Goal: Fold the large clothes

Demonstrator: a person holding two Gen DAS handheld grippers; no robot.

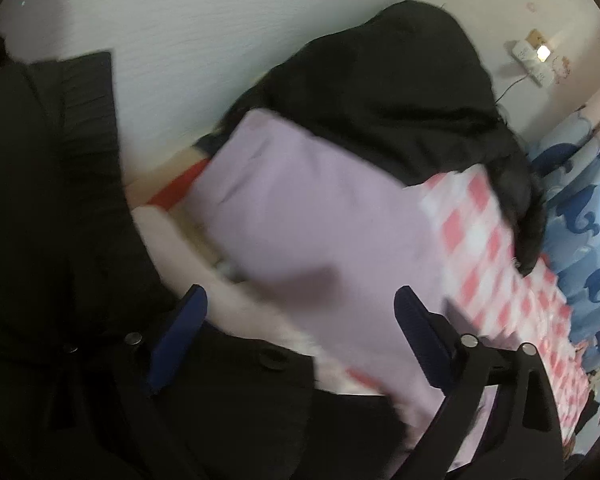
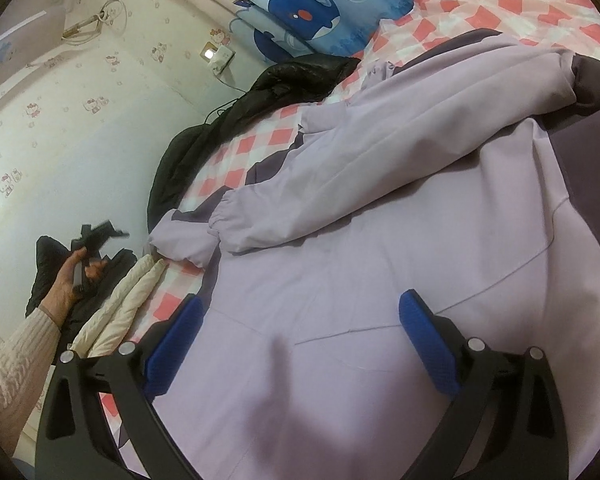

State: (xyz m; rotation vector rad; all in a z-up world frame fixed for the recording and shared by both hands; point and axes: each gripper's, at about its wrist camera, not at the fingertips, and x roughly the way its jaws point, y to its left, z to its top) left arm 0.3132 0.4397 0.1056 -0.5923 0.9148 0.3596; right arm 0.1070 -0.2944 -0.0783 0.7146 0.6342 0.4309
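I am holding my right gripper (image 2: 300, 340) low over the pale lilac jacket (image 2: 380, 260) spread flat on the bed with the pink-and-white checked sheet (image 2: 260, 140), its blue-padded fingers (image 2: 428, 344) released and standing wide with nothing between them. The jacket body is lying directly under and ahead of these fingers, its long axis running away from me toward the far upper right, and one elastic-cuffed sleeve (image 2: 340, 184) is folded across the chest, cuff pointing left. My left gripper (image 1: 300, 340) is also spread with nothing gripped — its view is blurred, and it is looking past a black buttoned coat (image 1: 80, 240) toward the lilac jacket's near edge. In the right view my left hand (image 2: 72, 276) is off at the bed's left side, well apart from the jacket. So I judge the right is nearer — the next fold should start from its side.
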